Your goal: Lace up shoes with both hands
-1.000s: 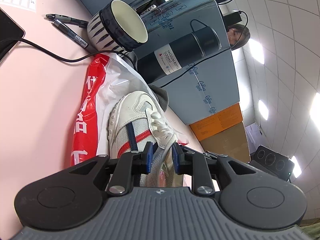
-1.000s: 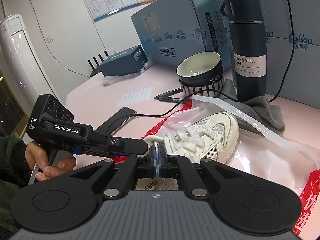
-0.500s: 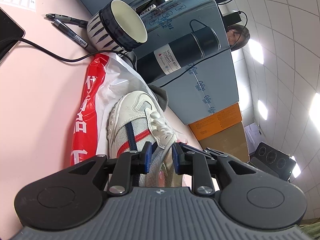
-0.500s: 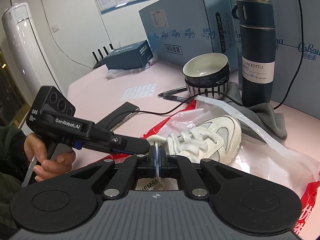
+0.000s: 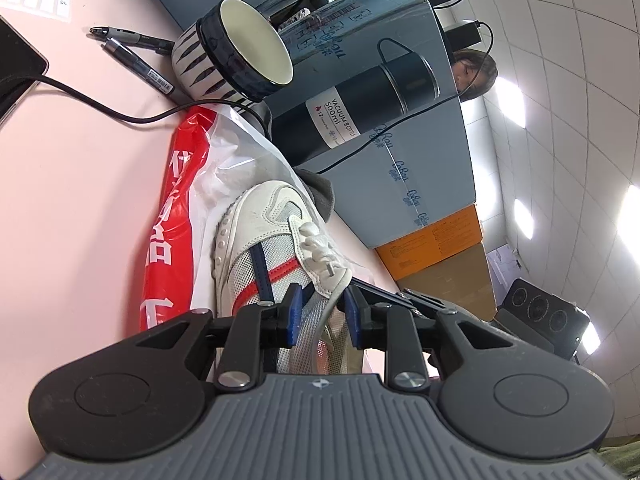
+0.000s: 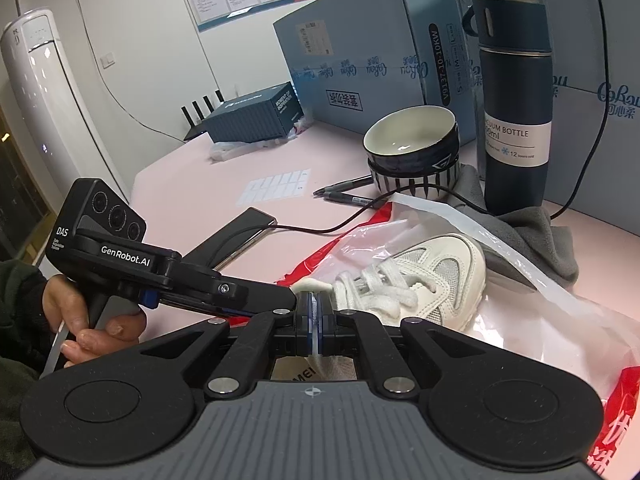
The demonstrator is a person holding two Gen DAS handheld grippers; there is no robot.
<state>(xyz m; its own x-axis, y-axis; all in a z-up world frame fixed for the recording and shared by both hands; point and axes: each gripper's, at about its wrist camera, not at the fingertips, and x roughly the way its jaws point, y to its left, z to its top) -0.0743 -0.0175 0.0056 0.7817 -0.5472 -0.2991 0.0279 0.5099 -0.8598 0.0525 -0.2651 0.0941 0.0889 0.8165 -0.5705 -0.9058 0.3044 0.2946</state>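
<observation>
A white sneaker (image 5: 264, 240) with red and blue stripes and white laces (image 5: 320, 252) lies on a red and clear plastic bag (image 5: 168, 216). My left gripper (image 5: 320, 312) is open, its blue pads on either side of the shoe's tongue and upper edge. In the right wrist view the same sneaker (image 6: 440, 276) lies ahead. My right gripper (image 6: 314, 312) is shut on a white lace end just behind the shoe's collar. The left gripper's body (image 6: 132, 264) reaches in from the left beside it.
A striped bowl (image 6: 412, 148), a dark vacuum bottle (image 6: 514, 100), a grey cloth (image 6: 536, 236), two pens (image 6: 348, 192), a black cable (image 5: 100, 104) and a phone (image 6: 236, 236) lie on the pink table. Blue cartons (image 6: 360, 60) stand behind.
The right gripper has drawn back and up a little with the lace, so the shoe looks farther away. The left gripper has barely moved and stays open around the shoe's upper.
</observation>
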